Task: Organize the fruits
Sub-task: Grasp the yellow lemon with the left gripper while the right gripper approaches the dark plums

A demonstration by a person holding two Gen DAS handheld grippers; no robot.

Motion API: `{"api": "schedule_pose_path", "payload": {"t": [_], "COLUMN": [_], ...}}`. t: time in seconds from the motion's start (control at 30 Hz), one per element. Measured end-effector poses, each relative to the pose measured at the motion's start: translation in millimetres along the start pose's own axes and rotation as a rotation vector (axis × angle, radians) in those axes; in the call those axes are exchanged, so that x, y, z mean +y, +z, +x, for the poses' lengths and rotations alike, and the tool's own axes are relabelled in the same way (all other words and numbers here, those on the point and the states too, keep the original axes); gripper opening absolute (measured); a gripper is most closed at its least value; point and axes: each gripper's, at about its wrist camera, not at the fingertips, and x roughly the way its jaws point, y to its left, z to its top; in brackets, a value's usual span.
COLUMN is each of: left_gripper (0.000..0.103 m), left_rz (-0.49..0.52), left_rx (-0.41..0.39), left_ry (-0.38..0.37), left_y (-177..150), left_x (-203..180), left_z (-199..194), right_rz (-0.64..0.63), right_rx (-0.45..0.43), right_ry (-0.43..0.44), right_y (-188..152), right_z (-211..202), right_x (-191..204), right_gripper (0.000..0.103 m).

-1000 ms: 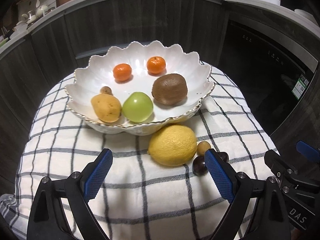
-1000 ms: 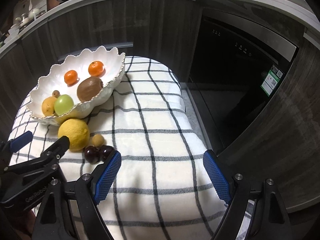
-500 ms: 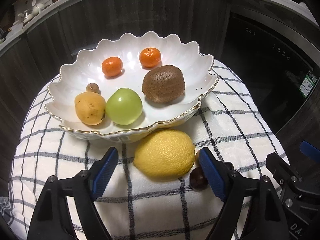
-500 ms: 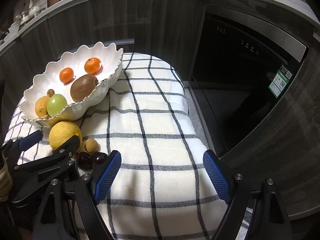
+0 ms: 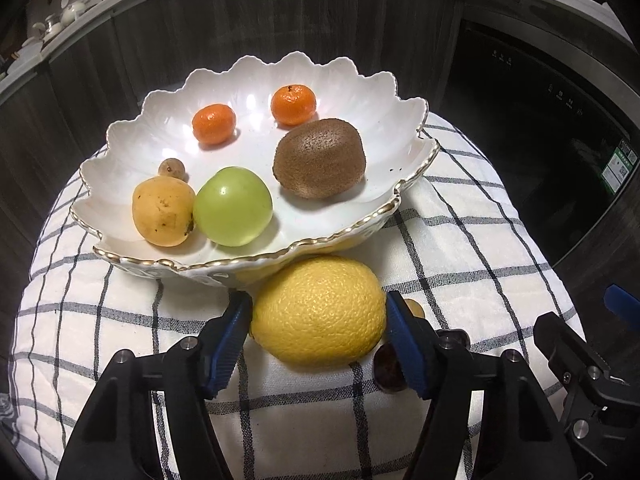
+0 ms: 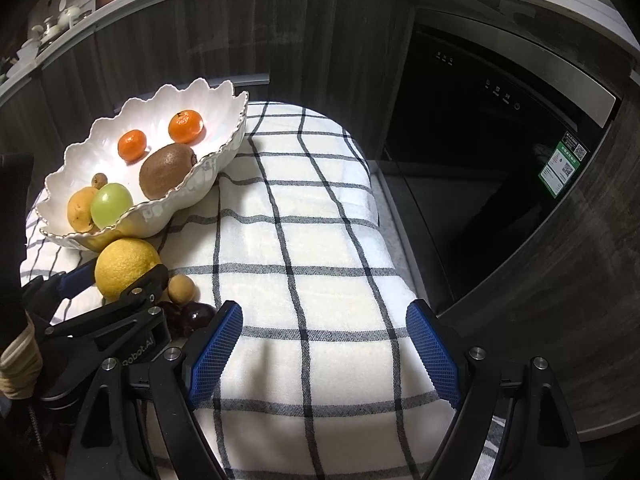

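While a white checked cloth (image 6: 320, 280) covers the whole work surface, a scalloped white bowl (image 5: 360, 92) with a gilt rim sits at its far left and holds a kiwi (image 5: 320, 158), a green round fruit (image 5: 233, 206), a yellow-orange fruit (image 5: 162, 210), two mandarins (image 5: 213, 123) and a small brown longan (image 5: 171, 169). Just in front of the bowl, on the cloth, lies a lemon (image 5: 318, 312), and the left gripper (image 5: 316, 336) is closing its jaws around it, the blue pads at either flank, though firm contact cannot be told. To the lemon's right lie a second longan (image 6: 181, 288) and two dark cherries (image 6: 192, 314), while the right gripper (image 6: 324, 352) hangs spread wide over bare cloth with nothing between its pads.
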Motion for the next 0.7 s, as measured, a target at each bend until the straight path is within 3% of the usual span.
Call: {"api": "schedule_pose_path", "payload": {"t": [0.7], "left_gripper": [0.064], "left_rz": [-0.007], "left_rx": [0.01], "left_ry": [0.012], "left_y": [-19], "left_x": [26], "left_z": [-24], "right_rz": [-0.023], "right_rx": [-0.019], "right_ry": [0.02], "right_y": [0], "right_z": [-12], "right_x": [15], "right_gripper": [0.085]}}
